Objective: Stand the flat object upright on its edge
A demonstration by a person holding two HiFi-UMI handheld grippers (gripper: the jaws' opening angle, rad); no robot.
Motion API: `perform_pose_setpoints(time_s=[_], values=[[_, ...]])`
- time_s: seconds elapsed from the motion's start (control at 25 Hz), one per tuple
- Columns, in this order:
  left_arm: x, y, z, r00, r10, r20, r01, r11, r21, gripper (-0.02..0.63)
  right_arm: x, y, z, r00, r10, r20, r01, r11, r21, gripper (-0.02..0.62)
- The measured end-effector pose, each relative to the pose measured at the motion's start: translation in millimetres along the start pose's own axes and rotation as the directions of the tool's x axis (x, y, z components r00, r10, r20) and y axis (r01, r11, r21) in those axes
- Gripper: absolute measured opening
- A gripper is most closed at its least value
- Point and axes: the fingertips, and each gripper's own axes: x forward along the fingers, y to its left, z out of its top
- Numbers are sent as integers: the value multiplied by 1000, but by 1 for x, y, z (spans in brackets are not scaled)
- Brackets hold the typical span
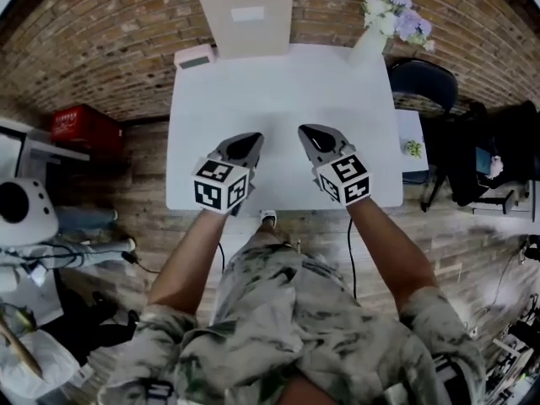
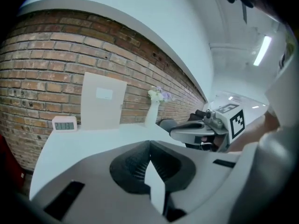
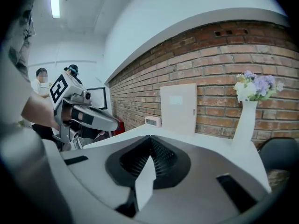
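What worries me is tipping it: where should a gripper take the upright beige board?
Probably the beige board by its right edge, high up, jaws across its thin section, coming from the right: its face looks too broad to span, and the small clock crowds its left.

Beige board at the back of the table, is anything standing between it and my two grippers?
Nothing visible does. Bare white table lies between the board and the left gripper and right gripper, both shut and empty. The clock sits left of the board, the vase right, both off the path.

Cream flat board [image 1: 247, 19] stands upright before the brick wall [image 1: 126, 49].
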Motion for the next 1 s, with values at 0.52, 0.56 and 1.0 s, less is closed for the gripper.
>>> perform_pose_setpoints(time_s=[0.52,0.56,1.0], values=[[-98,-117,-56,997,-80,-25,79,997,-5,25,-137,104,-41,999,52,-7,-51,997,62,21],[-105,-124,-61,996,-82,-26,82,997,-5,25,-145,111,-42,998,56,-7,-55,997,61,21],[-173,-175,-94,994,-112,-16,111,993,-27,25,-207,174,-49,997,80,-2,-80,995,63,21]])
